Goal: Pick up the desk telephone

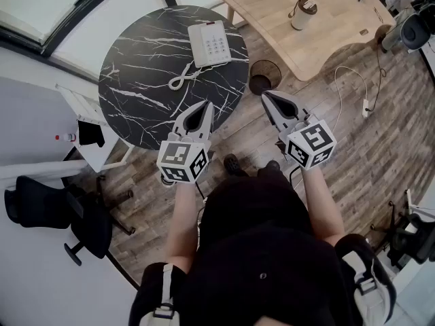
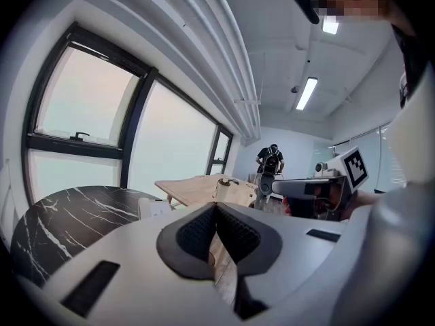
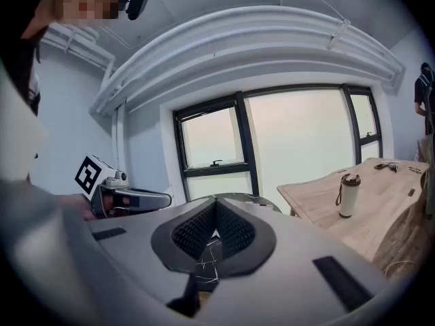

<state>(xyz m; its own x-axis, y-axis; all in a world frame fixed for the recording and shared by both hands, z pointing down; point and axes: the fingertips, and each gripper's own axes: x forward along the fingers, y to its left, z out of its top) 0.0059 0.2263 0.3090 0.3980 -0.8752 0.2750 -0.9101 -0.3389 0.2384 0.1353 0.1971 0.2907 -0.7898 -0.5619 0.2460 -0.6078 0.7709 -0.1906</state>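
- Desk telephone (image 1: 209, 44): white, lies flat on the far right part of the round table (image 1: 129, 107), near its rim, with the handset along its left side.
- Cord (image 1: 182, 80): runs in a coil from the telephone's near left corner towards the middle of the black marble top.
- Left gripper (image 1: 205, 106): jaws pressed together with nothing between the pads. Hovers over the near right edge of the round table and points towards the telephone.
- From that tip to the telephone: well apart, the telephone straight ahead with bare marble and the end of the cord between.
- Right gripper (image 1: 266, 95): jaws likewise closed tip to tip and empty. Hangs over the wooden floor (image 1: 380, 148), off the table's right side and just beside a small dark bin (image 1: 264, 75).
- From that tip to the telephone: ahead and to the left, well apart, no contact.
- In the left gripper view: closed pads (image 2: 204, 233) low in the middle, and a small white shape on the marble just left of them, probably the telephone, though too small to be sure.
- In the right gripper view: closed pads (image 3: 231, 235) with a strip of the marble top showing below them. No telephone to be made out there.
- Further right: a pale wooden table (image 1: 272, 12) with a lidded mug (image 1: 302, 13) upright on it.
- At the lower left: a black office chair (image 1: 47, 206) on the floor, away from both grippers.
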